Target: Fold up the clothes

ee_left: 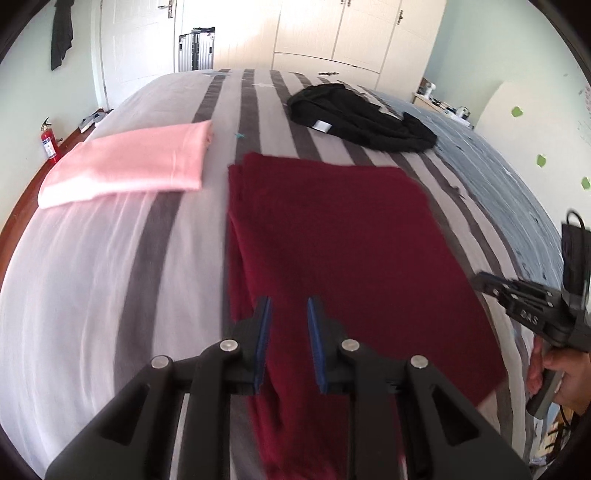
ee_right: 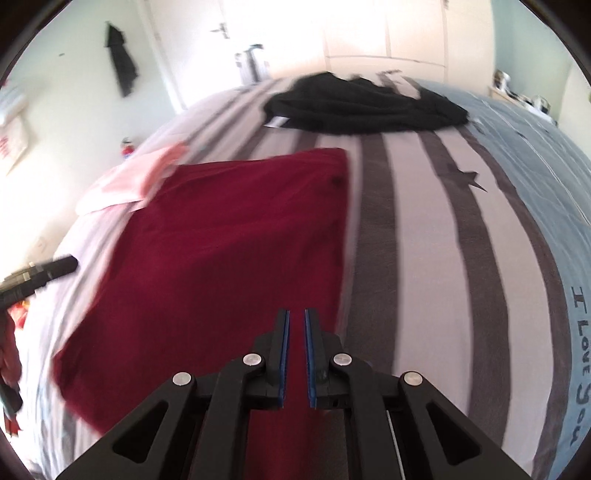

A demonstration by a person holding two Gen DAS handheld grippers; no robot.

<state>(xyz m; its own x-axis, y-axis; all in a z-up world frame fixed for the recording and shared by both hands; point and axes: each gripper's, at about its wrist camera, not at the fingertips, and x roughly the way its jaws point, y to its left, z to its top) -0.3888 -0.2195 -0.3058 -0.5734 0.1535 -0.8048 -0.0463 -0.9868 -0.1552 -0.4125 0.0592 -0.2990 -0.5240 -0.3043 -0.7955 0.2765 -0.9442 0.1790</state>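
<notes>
A dark red garment (ee_left: 332,236) lies folded flat on the striped bed; it also shows in the right wrist view (ee_right: 229,251). My left gripper (ee_left: 289,306) hovers over its near edge, jaws open and empty. My right gripper (ee_right: 296,315) is over the garment's near right part, jaws a narrow gap apart with nothing between them; it also shows at the right edge of the left wrist view (ee_left: 484,280). A folded pink garment (ee_left: 129,162) lies to the left. A crumpled black garment (ee_left: 358,114) lies at the far side, also in the right wrist view (ee_right: 362,103).
The striped bedspread (ee_left: 110,277) covers the bed, with a blue part on the right (ee_right: 535,192). A red fire extinguisher (ee_left: 50,142) stands on the floor at the left. White wardrobes (ee_left: 351,33) and a suitcase (ee_left: 195,51) are beyond the bed.
</notes>
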